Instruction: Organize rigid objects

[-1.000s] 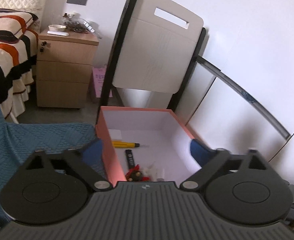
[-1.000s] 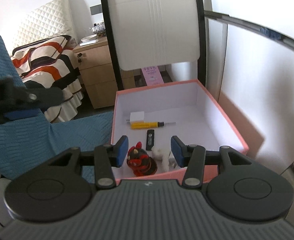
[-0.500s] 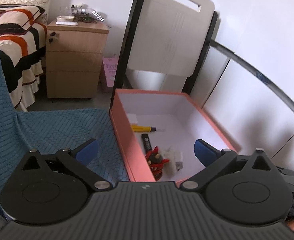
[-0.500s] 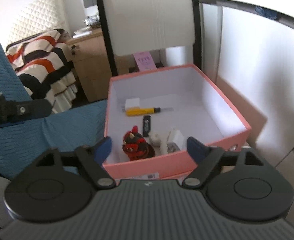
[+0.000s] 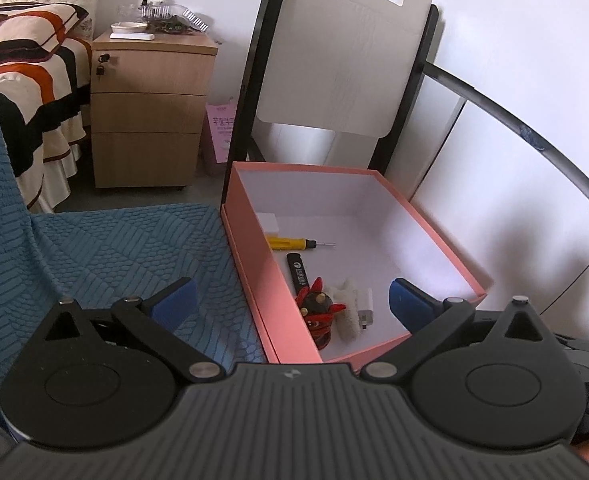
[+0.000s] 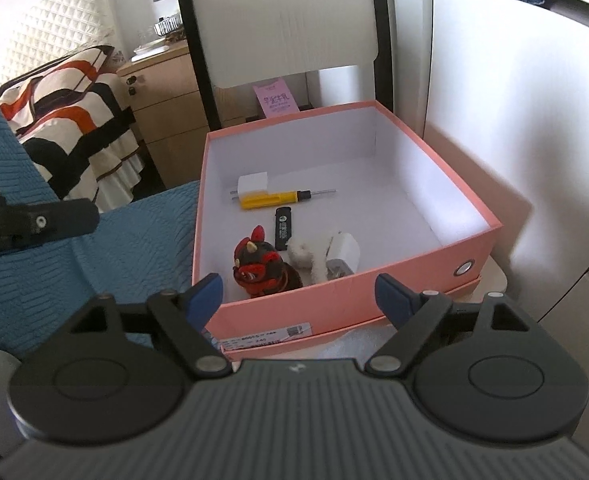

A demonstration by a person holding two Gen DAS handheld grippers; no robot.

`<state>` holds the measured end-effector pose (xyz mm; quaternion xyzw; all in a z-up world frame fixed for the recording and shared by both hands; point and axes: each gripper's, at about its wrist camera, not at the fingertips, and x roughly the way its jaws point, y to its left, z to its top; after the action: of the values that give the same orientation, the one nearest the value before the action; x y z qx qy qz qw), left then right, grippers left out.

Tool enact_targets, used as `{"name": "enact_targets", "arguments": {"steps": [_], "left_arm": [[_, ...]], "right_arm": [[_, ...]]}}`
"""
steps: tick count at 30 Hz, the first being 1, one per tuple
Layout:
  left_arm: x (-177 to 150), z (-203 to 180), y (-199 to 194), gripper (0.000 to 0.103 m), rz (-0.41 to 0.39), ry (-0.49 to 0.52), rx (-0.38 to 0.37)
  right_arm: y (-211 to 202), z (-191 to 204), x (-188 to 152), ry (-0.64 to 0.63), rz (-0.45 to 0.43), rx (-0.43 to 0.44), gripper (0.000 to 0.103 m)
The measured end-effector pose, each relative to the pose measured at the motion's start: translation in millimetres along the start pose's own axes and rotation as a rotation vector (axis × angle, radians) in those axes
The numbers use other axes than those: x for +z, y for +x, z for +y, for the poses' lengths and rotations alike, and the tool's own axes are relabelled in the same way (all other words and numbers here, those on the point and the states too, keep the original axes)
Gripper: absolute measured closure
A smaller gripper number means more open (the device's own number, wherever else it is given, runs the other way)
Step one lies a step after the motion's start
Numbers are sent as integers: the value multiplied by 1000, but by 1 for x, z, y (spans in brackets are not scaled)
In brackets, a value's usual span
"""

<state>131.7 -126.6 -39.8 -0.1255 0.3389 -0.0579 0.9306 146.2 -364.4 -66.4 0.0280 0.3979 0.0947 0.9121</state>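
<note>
A pink box with a white inside holds a red and black figurine, a black lighter, a yellow screwdriver, a white plug block, a white charger and a fluffy white item. The box shows in the left wrist view with the figurine and screwdriver. My right gripper is open and empty, held just before the box's near wall. My left gripper is open and empty above the box's left wall.
A blue textured cloth covers the surface left of the box. A folded white chair stands behind it. A wooden drawer unit and a striped bed lie at the back left. A white panel with a dark rail is on the right.
My right gripper has opened wide and drawn back from the figurine, which now sits in the box. My left gripper has lifted and shifted left.
</note>
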Motion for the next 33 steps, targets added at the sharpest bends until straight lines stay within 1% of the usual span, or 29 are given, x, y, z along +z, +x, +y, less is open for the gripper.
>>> {"name": "enact_targets", "arguments": {"steps": [4, 8, 16, 33], "left_arm": [[0, 2, 0, 0, 1, -4, 2], [-1, 3, 1, 0, 5, -7, 8], [-3, 4, 3, 0, 25, -9, 17], [-5, 0, 0, 0, 14, 2, 29]], "right_arm": [[0, -1, -1, 9, -6, 10, 18], [-1, -1, -1, 10, -15, -6, 18], [1, -3, -1, 9, -14, -9, 18], [2, -3, 0, 4, -5, 4, 18]]}}
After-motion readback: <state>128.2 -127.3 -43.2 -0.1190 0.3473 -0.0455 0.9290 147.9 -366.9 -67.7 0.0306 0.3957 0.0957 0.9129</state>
